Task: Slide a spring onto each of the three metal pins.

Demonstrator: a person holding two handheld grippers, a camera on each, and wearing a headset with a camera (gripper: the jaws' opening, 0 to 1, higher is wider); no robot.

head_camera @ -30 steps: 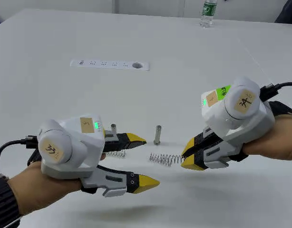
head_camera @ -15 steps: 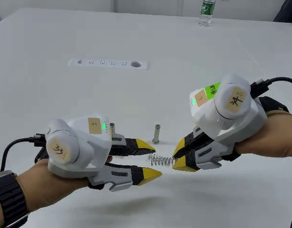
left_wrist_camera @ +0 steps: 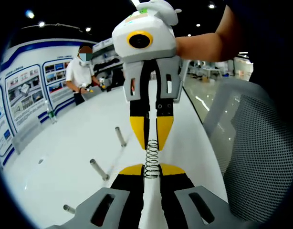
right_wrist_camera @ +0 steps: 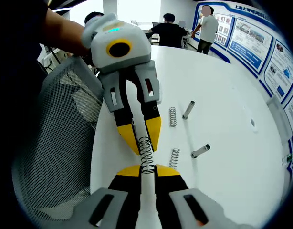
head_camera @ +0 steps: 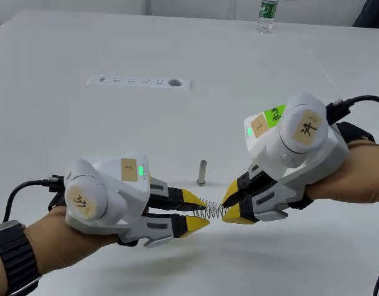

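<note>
A steel spring hangs level just above the white table, held at both ends. My left gripper is shut on its left end and my right gripper on its right end, yellow tips facing each other. In the left gripper view the spring runs from my own jaws up into the right gripper. One upright metal pin stands just behind the spring. Two loose springs lie beside pins. Three pins appear in the left gripper view.
A white power strip lies further back on the table. A water bottle stands at the far edge. A mesh chair is near the table's front edge. People stand in the background.
Both grippers moved toward each other. The left gripper, open before, has shut on the free end of the spring that the right gripper holds.
</note>
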